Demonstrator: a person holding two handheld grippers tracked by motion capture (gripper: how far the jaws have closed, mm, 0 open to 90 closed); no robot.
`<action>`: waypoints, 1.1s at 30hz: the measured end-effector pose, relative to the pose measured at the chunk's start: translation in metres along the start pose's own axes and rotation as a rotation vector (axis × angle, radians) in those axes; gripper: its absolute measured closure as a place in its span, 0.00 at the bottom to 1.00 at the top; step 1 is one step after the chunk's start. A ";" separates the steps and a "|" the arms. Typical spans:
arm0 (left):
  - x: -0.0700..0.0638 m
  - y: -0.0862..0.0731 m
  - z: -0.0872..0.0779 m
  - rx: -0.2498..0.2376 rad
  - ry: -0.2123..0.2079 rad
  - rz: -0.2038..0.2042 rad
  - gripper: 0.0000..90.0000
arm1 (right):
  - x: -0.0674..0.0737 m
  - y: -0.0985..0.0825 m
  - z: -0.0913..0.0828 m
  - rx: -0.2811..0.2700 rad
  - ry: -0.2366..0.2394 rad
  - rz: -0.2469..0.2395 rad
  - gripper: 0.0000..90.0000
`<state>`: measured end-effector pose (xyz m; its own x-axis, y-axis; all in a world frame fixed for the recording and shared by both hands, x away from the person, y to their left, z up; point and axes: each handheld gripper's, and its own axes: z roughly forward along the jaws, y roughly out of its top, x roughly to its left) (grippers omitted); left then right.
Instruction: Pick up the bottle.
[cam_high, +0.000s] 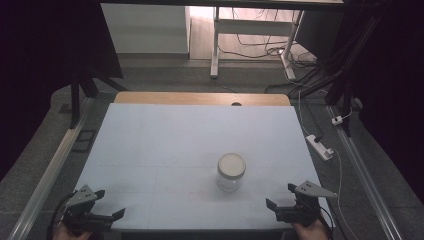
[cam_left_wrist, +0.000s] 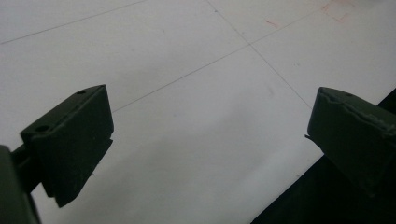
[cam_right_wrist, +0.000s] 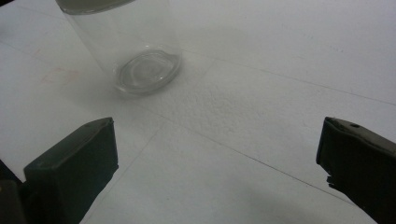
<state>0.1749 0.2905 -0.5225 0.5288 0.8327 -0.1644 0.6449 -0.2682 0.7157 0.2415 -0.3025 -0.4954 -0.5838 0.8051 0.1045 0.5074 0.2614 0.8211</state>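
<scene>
**Bench stock: one lidded jar, two hand-held grippers standing off**

Item 1. Clear glass jar (cam_high: 231, 172), upright, with a pale lid (cam_high: 231, 163) sitting on top. I am seeing it standing right of centre on the white bench (cam_high: 165, 150), in the near half. In the right gripper view the jar (cam_right_wrist: 135, 51) is showing its round glass base pressed flat to the surface, with the wall rising out of the top of the picture. Contents: I cannot tell through the glass.

Item 2. Left hand-held gripper (cam_high: 108, 203), which I am holding at the near left corner of the bench, well apart from the jar. Its jaws are standing wide with nothing between them. In the left gripper view this hand-held gripper (cam_left_wrist: 205, 140) is looking over bare white surface crossed by thin seam lines, with the dark bench edge cutting in at the lower right.

Item 3. Right hand-held gripper (cam_high: 281, 196), which I am holding at the near right edge, near the jar but not touching it. Its jaws are likewise spread wide and carrying nothing. In its own view the right hand-held gripper (cam_right_wrist: 217, 149) is pointing with the jar ahead and off to the left of the gap.

Item 4. Power strip (cam_high: 320, 146), lying on the grey floor just beyond the bench's right side.
</scene>
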 end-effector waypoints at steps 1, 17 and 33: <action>0.000 0.000 0.000 0.000 -0.001 0.000 0.02 | 0.001 0.000 0.000 0.001 -0.002 -0.008 0.00; -0.001 0.000 0.001 0.006 -0.001 0.008 0.02 | 0.009 0.007 0.000 -0.016 0.005 -0.051 0.00; -0.005 0.001 0.001 0.016 0.017 0.038 0.02 | 0.023 0.018 0.013 -0.040 0.089 -0.086 0.00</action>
<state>0.1738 0.2858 -0.5222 0.5439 0.8297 -0.1257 0.6330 -0.3073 0.7105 0.2456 -0.2722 -0.4860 -0.6789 0.7297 0.0809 0.4285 0.3044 0.8507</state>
